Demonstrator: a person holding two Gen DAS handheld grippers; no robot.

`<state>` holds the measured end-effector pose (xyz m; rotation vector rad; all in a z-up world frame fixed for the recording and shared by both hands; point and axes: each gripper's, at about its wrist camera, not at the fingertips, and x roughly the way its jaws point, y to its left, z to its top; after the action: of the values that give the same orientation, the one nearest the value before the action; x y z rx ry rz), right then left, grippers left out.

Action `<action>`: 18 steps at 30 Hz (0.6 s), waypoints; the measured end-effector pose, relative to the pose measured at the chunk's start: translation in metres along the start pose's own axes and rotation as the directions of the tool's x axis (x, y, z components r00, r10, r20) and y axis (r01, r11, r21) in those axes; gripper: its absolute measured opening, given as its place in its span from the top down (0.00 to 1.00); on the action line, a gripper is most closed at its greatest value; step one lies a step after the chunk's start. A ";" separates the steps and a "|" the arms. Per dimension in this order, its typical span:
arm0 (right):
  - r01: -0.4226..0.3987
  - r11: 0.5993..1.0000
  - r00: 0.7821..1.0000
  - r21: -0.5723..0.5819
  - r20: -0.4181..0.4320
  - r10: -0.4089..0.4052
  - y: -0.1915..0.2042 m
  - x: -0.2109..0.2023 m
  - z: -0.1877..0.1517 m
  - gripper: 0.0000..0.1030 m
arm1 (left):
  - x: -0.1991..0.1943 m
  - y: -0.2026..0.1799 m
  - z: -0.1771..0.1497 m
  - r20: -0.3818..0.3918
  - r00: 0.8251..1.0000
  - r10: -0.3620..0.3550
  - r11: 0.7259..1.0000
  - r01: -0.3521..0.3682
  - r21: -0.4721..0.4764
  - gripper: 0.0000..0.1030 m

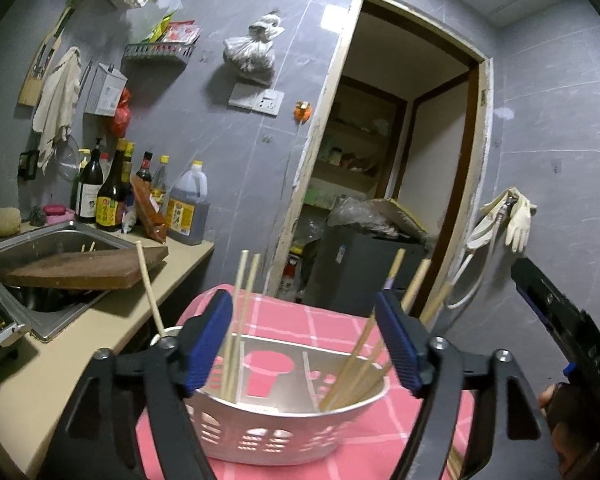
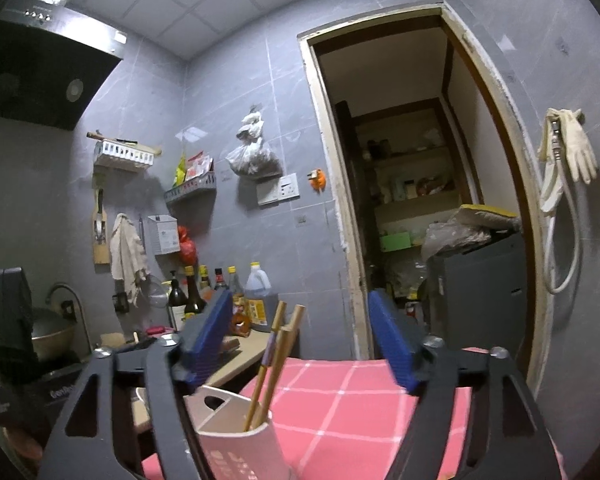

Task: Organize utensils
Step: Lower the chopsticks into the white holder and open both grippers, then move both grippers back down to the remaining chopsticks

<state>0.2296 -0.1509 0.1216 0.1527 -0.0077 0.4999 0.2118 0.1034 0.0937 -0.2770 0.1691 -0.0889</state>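
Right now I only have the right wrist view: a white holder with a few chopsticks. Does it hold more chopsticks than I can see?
Observer: Yes. The left wrist view shows the holder has three compartments. Two chopsticks stand in the left one, apart from the leaning bunch in the right one.
Operator: And the middle compartment?
Observer: Nothing stands in it. The pink cloth shows through the cut-out in its back wall.
Operator: Any chopsticks outside the holder?
Observer: A single chopstick stands in a cup by the holder's left end.
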 end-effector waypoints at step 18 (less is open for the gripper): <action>0.155 0.985 0.974 -0.074 -0.152 -0.165 -0.055 -0.078 -0.015 0.00 | -0.019 -0.079 -0.039 -0.048 0.994 -0.094 0.991 0.098 0.094 0.09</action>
<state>0.1869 -0.2334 0.0955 0.0522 0.1429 0.3488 0.1815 0.0198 0.0813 -0.1872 0.1942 -0.1981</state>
